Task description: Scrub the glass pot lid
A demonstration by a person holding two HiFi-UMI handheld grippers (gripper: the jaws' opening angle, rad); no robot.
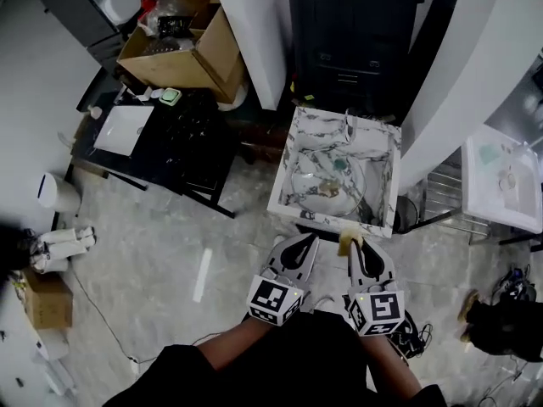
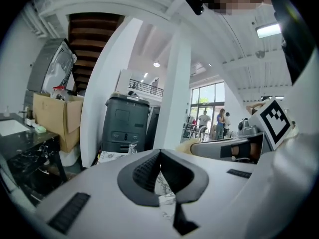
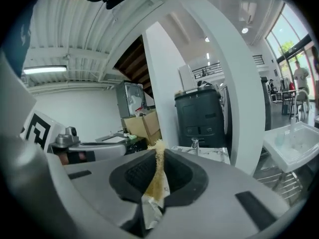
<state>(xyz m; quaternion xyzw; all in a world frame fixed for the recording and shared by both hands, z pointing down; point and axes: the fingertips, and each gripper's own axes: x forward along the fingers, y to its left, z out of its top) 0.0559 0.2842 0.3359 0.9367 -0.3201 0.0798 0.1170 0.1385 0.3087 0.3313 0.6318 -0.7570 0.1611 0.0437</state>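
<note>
A glass pot lid (image 1: pixel 321 186) lies in the marble-patterned sink (image 1: pixel 288 176) in the head view. Both grippers hover side by side in front of the sink's near rim. My left gripper (image 1: pixel 307 242) is shut with nothing between its jaws (image 2: pixel 159 156). My right gripper (image 1: pixel 350 244) is shut on a yellow sponge (image 1: pixel 349 242), which sticks up between the jaws as a thin squeezed strip (image 3: pixel 156 176). The left gripper shows at the left of the right gripper view, the right gripper at the right of the left gripper view.
A dark bin (image 1: pixel 352 24) stands behind the sink with a white pillar (image 1: pixel 254 24) beside it. A black table (image 1: pixel 170 134) and an open cardboard box (image 1: pixel 182 45) are at the left. A white basin (image 1: pixel 505 181) stands at the right. Several people stand far off (image 2: pixel 212 121).
</note>
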